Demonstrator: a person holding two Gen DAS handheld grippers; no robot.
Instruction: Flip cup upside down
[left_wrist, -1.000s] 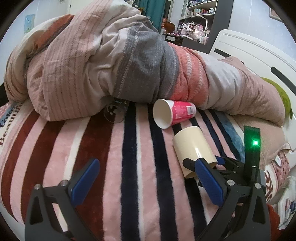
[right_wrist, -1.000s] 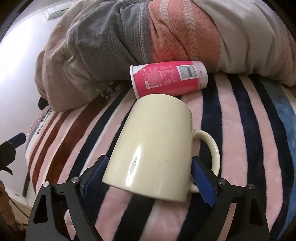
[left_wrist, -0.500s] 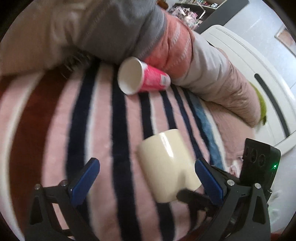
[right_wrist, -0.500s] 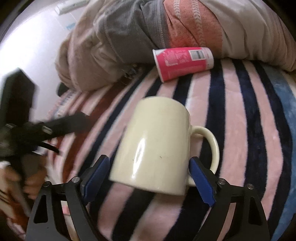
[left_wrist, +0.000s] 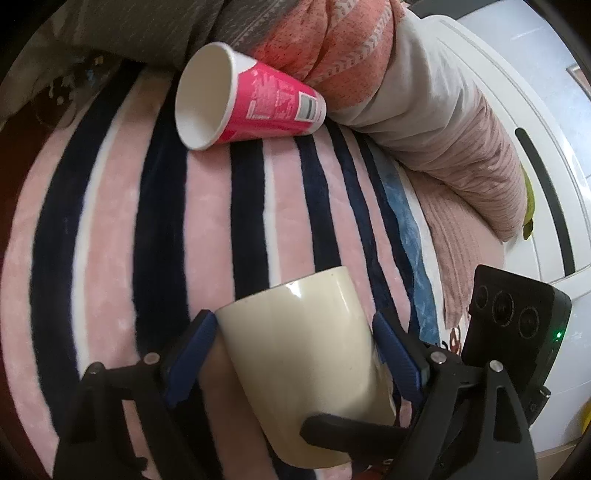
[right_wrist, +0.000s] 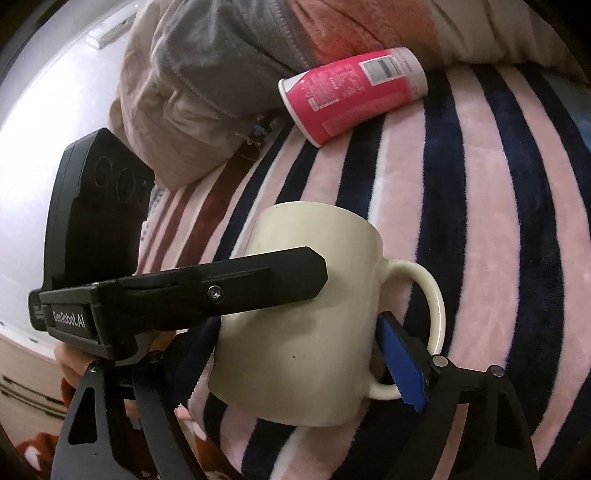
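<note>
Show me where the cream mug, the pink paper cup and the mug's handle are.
cream mug (left_wrist: 306, 354), left wrist view, on its side wall.
pink paper cup (left_wrist: 269, 107), left wrist view, on its printed side.
mug handle (right_wrist: 430, 291), right wrist view, on the outer curve of the loop.

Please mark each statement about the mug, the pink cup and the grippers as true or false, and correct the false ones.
1. The pink cup lies on its side. True.
2. The mug has no handle. False: a handle shows in the right wrist view.
3. The mug sits between the jaws of the left gripper. True.
4. The pink cup is inside the mug. False: it lies apart from the mug, against the quilt.
5. The blanket is plain white. False: it is striped.
</note>
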